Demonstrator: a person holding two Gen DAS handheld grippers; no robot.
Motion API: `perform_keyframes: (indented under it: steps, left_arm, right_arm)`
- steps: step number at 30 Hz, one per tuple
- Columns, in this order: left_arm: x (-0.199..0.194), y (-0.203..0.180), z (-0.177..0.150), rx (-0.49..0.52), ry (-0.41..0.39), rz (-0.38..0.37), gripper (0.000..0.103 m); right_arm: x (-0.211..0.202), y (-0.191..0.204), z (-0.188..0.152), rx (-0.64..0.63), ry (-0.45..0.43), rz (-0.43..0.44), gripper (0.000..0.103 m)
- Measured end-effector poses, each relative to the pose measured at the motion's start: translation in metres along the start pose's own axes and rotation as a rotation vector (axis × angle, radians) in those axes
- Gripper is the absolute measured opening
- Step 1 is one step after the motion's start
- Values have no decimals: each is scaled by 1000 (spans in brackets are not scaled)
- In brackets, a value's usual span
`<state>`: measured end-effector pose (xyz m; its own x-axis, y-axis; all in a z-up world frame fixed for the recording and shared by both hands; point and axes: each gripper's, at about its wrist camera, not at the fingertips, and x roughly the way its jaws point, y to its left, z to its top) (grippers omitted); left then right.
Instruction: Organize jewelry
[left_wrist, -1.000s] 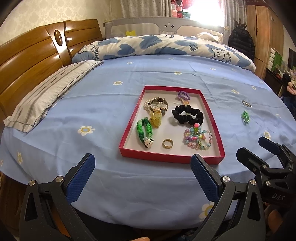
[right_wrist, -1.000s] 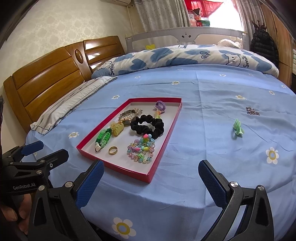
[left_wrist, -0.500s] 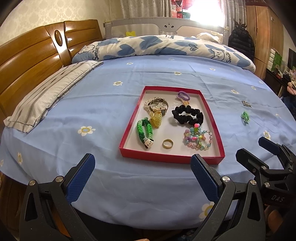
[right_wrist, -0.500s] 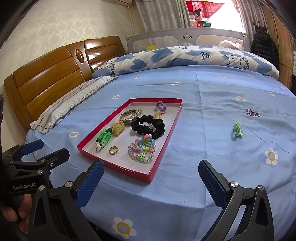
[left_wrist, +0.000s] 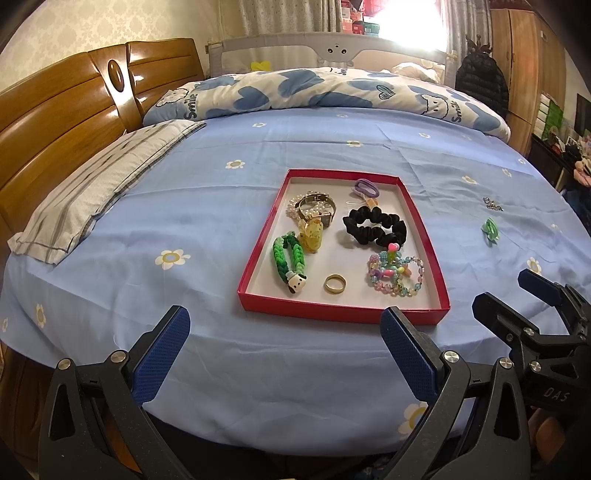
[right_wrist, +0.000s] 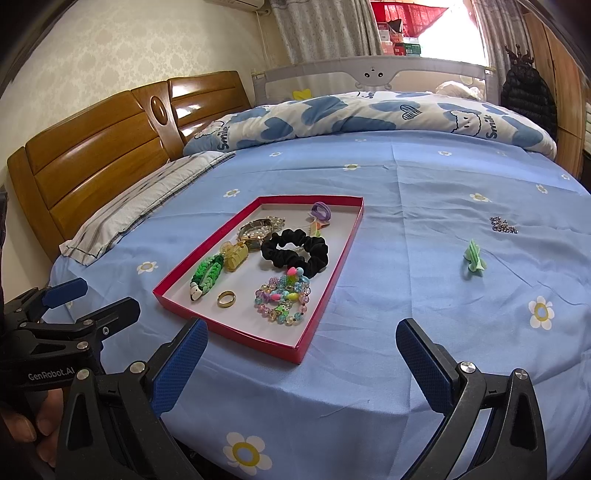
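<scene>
1. Right gripper (right_wrist: 301, 354): jaws spread wide, holding nothing; left gripper (left_wrist: 284, 339) likewise.
2. Two pieces lie outside the red tray (right_wrist: 325, 314): green clip (right_wrist: 474, 257), sparkly piece (right_wrist: 503, 225).
3. Approach the clip from above; close across its body.

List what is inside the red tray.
In the red tray: green braided strap, yellow charm, gold watch over pearls, purple tie, black scrunchie, beaded bracelets, gold ring. Anything beneath the watch and scrunchie is hidden.
</scene>
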<state>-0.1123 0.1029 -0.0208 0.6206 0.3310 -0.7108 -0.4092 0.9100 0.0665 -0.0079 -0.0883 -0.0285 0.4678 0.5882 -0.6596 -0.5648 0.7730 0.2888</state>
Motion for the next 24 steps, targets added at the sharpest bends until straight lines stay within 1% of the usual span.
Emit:
perform_keyframes:
  steps: [24]
  left_arm:
    - [2,0,-1,0,5,7,103]
  right_arm:
    - [-1,0,0,0,1,0,103]
